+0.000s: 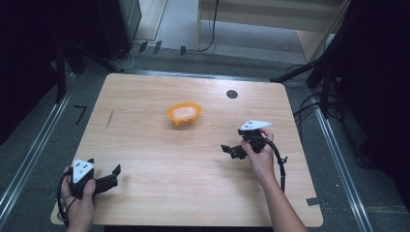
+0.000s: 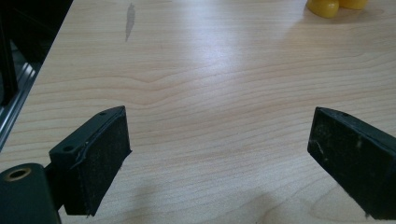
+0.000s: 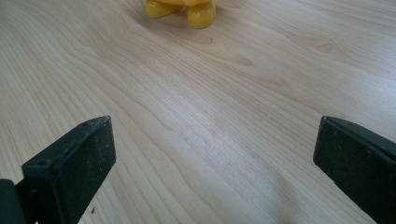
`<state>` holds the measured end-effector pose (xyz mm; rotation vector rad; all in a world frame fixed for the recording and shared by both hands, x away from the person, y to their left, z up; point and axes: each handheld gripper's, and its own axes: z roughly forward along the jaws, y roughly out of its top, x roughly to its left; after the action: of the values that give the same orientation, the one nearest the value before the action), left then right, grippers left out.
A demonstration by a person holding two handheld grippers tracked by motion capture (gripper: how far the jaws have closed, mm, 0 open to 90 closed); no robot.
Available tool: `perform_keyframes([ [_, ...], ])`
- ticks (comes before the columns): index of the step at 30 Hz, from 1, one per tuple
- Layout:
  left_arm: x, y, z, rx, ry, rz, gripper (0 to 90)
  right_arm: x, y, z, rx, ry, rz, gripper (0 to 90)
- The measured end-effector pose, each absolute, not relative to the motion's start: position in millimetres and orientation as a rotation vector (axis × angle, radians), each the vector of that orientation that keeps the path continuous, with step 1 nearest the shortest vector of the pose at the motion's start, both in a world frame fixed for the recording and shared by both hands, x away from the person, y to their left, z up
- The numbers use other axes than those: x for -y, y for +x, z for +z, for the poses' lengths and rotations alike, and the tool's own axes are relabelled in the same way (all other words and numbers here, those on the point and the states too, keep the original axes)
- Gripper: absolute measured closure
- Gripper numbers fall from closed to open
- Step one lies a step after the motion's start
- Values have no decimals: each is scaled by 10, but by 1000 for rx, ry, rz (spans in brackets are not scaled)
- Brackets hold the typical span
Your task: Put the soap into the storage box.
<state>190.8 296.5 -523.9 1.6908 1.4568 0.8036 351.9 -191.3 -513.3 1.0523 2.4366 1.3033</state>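
Figure: my right gripper [image 1: 231, 150], jaws spread wide and empty, points across the pale wooden table [image 1: 145, 159] toward the small orange plastic bowl on stubby feet [image 1: 183, 113], which stands near mid-table, well apart from both tools. My left gripper [image 1: 114, 174], equally wide and empty, rests at the near left corner. The bowl's pale contents are too blurred to identify. Risk, as I judge it: a low approach could nudge the light bowl, tipping it or sliding it away.
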Motion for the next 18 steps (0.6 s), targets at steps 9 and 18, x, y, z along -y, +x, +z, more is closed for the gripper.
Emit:
perform_keyframes([
  [9, -2962, 1908, -5241, -1453, 1691, 808, 59, 2095, 3367, -5196, -2353, 1085, 1317, 0],
  [18, -2960, 1908, -5240, -1458, 1691, 811, 59, 2280, 3241, -5239, -2304, 1129, 1334, 0],
])
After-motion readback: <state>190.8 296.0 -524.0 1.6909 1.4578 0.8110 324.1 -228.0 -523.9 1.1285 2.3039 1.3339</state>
